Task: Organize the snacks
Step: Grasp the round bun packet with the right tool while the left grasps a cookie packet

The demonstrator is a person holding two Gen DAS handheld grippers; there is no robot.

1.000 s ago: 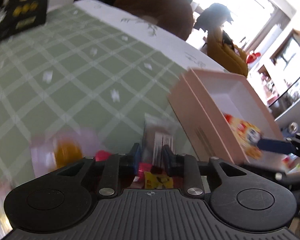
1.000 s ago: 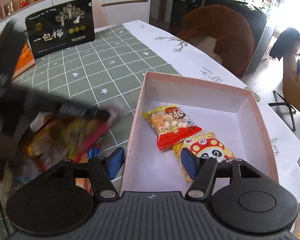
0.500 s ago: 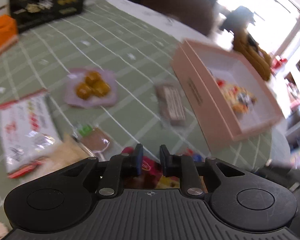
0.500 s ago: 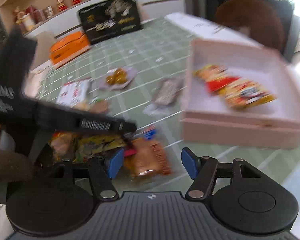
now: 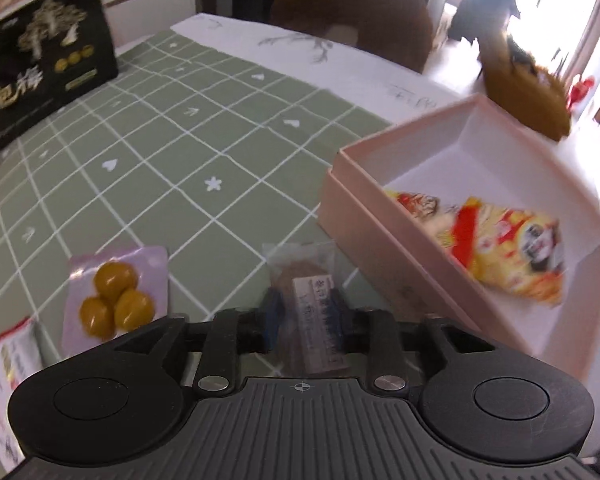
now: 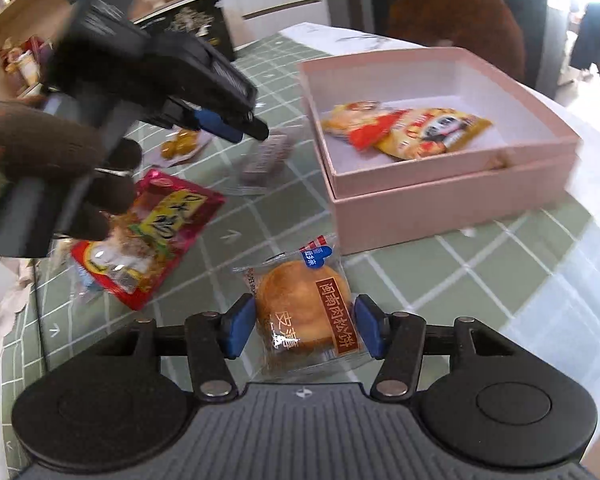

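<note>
A pink box [image 5: 364, 216] [image 6: 452, 196] sits on the green checked tablecloth and holds two red and yellow snack packs [image 5: 500, 248] [image 6: 404, 128]. My left gripper [image 5: 304, 316] is open, its fingers either side of a clear-wrapped brown bar [image 5: 308, 308] that lies on the cloth beside the box. In the right wrist view the left gripper [image 6: 220, 124] hovers over that bar [image 6: 266, 156]. My right gripper [image 6: 304, 328] is open, its blue pads either side of a wrapped round pastry [image 6: 304, 304] lying on the table.
A purple pack of yellow-brown balls [image 5: 116, 292] and a white and red packet [image 5: 4, 364] lie left of the bar. A red and yellow snack bag [image 6: 156, 236] lies left of the pastry. A black gift box [image 5: 40, 80] stands at the back. A brown chair [image 5: 352, 12] is behind the table.
Both grippers have left the box area and dropped toward the table. The left now straddles the brown bar with wider fingers; the right now straddles the pastry.
</note>
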